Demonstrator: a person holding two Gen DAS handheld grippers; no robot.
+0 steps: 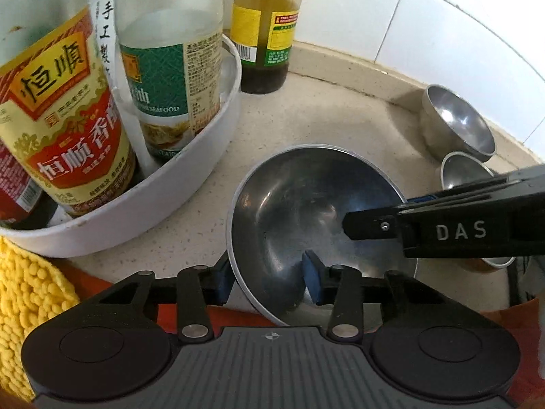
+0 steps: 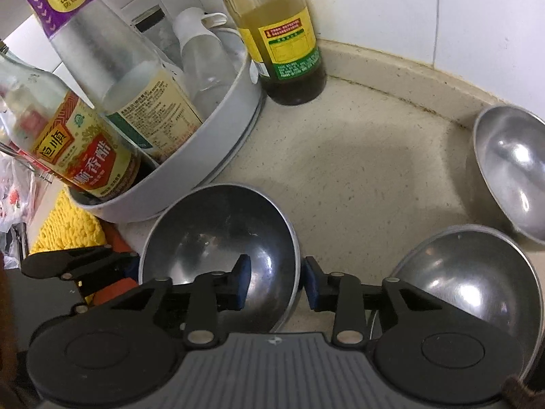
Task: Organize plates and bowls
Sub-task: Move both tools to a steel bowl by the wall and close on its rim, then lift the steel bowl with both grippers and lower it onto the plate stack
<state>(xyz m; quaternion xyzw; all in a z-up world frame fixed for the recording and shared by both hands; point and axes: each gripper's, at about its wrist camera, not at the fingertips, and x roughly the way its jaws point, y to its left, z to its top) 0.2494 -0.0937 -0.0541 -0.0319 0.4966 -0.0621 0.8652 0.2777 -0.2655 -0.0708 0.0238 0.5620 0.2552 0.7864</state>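
A steel bowl (image 1: 306,211) sits tilted on the counter in front of me; it also shows in the right wrist view (image 2: 218,238). My left gripper (image 1: 269,281) straddles its left rim, one blue pad outside and one inside, with a wide gap between them. My right gripper (image 2: 277,281) straddles the bowl's right rim the same way, and its fingers (image 1: 371,225) reach in from the right in the left wrist view. Two more steel bowls stand to the right: a near one (image 2: 477,272) and a far one (image 2: 514,167).
A white round tray (image 1: 190,170) holds several sauce bottles at the left. A yellow-labelled oil bottle (image 2: 282,37) stands by the tiled wall. A yellow knobbly mat (image 1: 24,300) lies at the left front. Bare beige counter (image 2: 368,170) lies between tray and bowls.
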